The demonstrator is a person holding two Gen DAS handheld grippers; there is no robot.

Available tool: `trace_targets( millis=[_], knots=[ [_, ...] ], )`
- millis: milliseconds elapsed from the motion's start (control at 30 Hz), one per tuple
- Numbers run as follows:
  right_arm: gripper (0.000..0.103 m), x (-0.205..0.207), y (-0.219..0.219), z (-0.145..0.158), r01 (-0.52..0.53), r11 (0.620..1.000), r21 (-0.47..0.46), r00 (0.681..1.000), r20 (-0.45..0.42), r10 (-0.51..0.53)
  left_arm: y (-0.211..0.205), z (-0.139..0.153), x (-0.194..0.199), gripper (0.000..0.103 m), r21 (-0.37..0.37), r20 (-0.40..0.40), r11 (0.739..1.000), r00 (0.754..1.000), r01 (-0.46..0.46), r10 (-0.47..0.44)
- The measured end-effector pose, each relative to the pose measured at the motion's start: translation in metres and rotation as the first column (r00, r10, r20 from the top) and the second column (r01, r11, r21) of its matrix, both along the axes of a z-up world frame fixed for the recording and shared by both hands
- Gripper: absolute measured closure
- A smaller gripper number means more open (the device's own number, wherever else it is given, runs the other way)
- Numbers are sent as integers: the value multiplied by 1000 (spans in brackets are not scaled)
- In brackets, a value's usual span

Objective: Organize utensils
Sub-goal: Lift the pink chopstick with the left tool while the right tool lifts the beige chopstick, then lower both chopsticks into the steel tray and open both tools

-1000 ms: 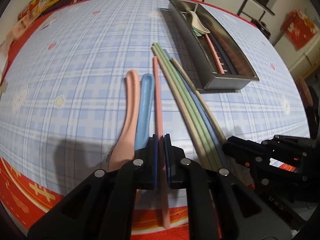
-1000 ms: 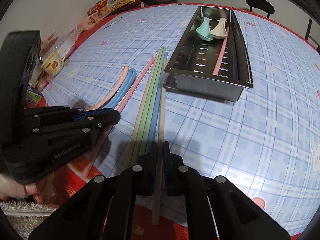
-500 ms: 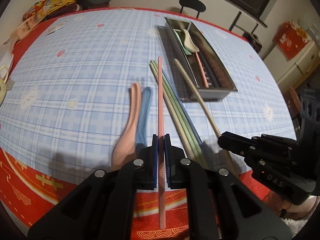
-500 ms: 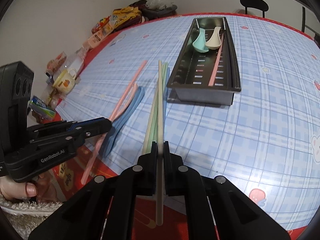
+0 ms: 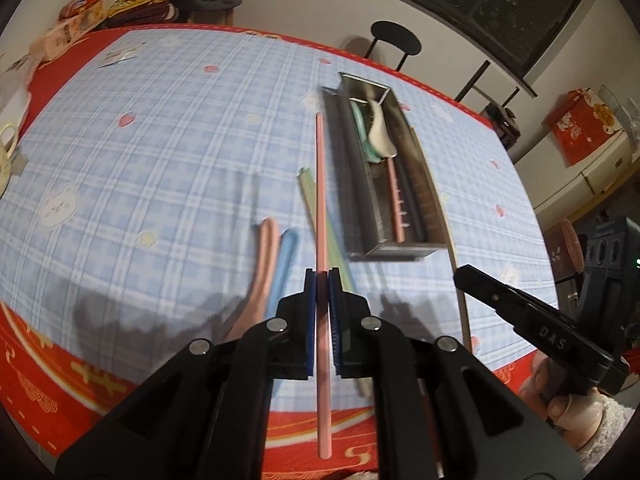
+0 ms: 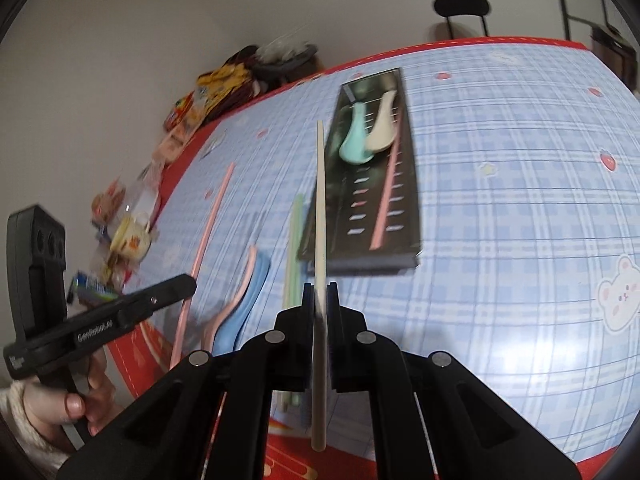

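Above a blue plaid tablecloth (image 5: 168,152), the left gripper (image 5: 322,280) is clamped on a pink chopstick (image 5: 320,184) and the right gripper (image 6: 319,292) on a beige chopstick (image 6: 321,200), both sticks held clear of the table and pointing toward the steel utensil tray (image 5: 434,216). Each stick is pinched partway along its length, with a short tail hanging back past the pads. The tray already holds a mint spoon (image 6: 354,138), a cream spoon (image 6: 382,130) and 1 pink chopstick (image 6: 386,196). On the cloth beside it lie the green chopsticks (image 6: 294,248), a pink spoon (image 5: 262,264) and a blue spoon (image 5: 284,256). The sticks look light, rigid and smooth, so a narrow pinch may let them pivot or slide; a hold nearer the middle would likely steady them for lowering lengthwise into the tray's long compartment. Motion blur softens the finer detail.
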State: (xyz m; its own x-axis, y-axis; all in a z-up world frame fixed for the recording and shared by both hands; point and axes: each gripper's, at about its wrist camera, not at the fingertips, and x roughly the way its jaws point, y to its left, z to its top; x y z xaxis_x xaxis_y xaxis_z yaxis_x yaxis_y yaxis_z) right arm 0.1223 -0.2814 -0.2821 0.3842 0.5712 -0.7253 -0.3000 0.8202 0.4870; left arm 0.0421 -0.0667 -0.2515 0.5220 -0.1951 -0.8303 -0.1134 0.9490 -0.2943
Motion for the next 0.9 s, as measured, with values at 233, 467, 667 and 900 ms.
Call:
trace_targets(
  millis=[233, 467, 667, 900],
  knots=[
    [97, 17, -19, 3, 80, 997, 22, 997, -17, -80, -16, 5, 23, 93, -26, 12, 999, 999, 39, -39],
    [97, 31, -28, -1, 118, 993, 11, 992, -50, -117, -22, 5, 48, 93, -73, 8, 997, 999, 39, -38],
    [97, 48, -23, 2, 124, 992, 6, 990, -63, -123, -29, 5, 77, 93, -109, 12, 993, 999, 47, -46],
    [96, 81, -15, 1, 146, 989, -14, 986, -81, -146, -34, -7, 123, 93, -168, -9, 986, 1000, 19, -20]
  ],
)
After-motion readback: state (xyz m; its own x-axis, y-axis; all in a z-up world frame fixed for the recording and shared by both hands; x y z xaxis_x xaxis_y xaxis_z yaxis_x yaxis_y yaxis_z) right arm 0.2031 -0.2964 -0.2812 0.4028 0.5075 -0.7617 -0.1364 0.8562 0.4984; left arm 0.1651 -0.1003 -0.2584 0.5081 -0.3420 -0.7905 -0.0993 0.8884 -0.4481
